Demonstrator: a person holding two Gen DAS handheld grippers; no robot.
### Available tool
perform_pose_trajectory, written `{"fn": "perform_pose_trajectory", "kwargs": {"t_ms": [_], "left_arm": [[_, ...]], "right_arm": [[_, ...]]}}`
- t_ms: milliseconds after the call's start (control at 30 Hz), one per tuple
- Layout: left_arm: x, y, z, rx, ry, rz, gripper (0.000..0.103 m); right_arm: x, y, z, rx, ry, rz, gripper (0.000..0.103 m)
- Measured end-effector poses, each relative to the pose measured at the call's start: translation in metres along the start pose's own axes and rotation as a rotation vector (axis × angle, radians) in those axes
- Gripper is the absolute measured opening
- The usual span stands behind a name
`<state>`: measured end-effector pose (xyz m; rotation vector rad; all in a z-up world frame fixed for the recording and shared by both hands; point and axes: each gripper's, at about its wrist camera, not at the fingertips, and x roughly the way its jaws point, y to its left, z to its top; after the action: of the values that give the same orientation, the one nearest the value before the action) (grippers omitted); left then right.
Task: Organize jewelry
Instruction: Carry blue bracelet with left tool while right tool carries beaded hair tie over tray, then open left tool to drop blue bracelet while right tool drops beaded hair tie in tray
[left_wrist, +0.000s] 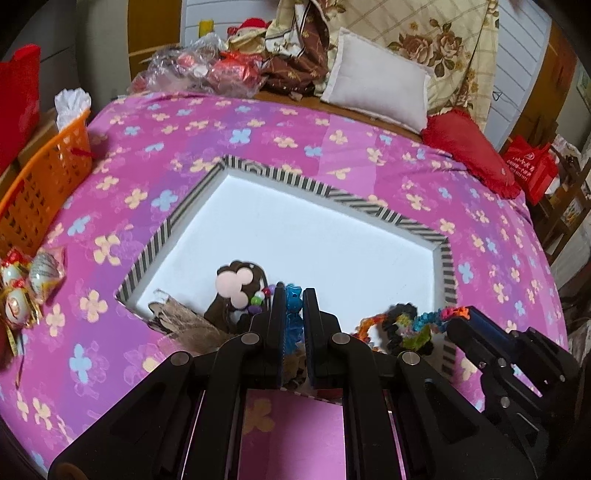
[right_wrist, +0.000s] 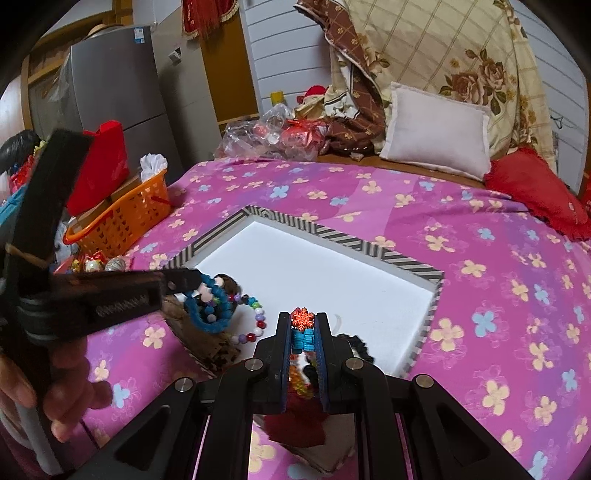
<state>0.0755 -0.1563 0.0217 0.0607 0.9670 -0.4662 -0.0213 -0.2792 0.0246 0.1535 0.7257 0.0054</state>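
A white tray with a striped rim (left_wrist: 280, 177) (right_wrist: 332, 230) lies on the pink flowered bedspread. In the left wrist view my left gripper (left_wrist: 293, 295) is shut on a blue braided bracelet (left_wrist: 294, 314) over the tray's near edge. The right wrist view shows that gripper (right_wrist: 192, 278) from the side with the blue loop (right_wrist: 207, 310) hanging from it. My right gripper (right_wrist: 303, 321) is shut on a multicoloured crocheted band with a red snowflake charm (right_wrist: 303, 318). From the left wrist view the band (left_wrist: 406, 325) trails from the right gripper (left_wrist: 461, 317).
A brown piece with pink pompoms (left_wrist: 236, 288), a beaded bracelet (right_wrist: 255, 317) and a black scrunchie (right_wrist: 354, 343) lie at the tray's near end. An orange basket (left_wrist: 44, 184) (right_wrist: 125, 218) stands left. Pillows (left_wrist: 376, 88) and plastic bags (left_wrist: 192, 70) sit behind. A hand (right_wrist: 62, 373) grips the left tool.
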Motion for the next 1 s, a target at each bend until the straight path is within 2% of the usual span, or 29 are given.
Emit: {"fn": "perform_pose_trajectory", "kwargs": {"t_ms": [267,500,800,867,933,1000], "left_arm": [[0.021,0.012,-0.011,-0.032,0.053,0.025,0.007],[0.032,0.016,-0.016,-0.041,0.079,0.043,0.007],[0.039,0.01,-0.023,-0.016,0.088,0.073,0.007],[0.04,0.008,-0.024,-0.012,0.085,0.084,0.007],[0.039,0.007,-0.026,-0.011,0.078,0.089,0.007],[0.038,0.007,-0.026,-0.009,0.072,0.095,0.008]], "right_arm": [[0.012,0.006,0.003,0.03,0.004,0.038,0.011],[0.049,-0.002,-0.023,0.049,0.136,0.023,0.011],[0.061,-0.007,-0.046,0.068,0.187,0.022,0.012],[0.057,-0.006,-0.046,0.063,0.183,0.016,0.022],[0.051,-0.004,-0.045,0.056,0.168,0.01,0.047],[0.043,-0.003,-0.046,0.048,0.155,0.003,0.048]]}}
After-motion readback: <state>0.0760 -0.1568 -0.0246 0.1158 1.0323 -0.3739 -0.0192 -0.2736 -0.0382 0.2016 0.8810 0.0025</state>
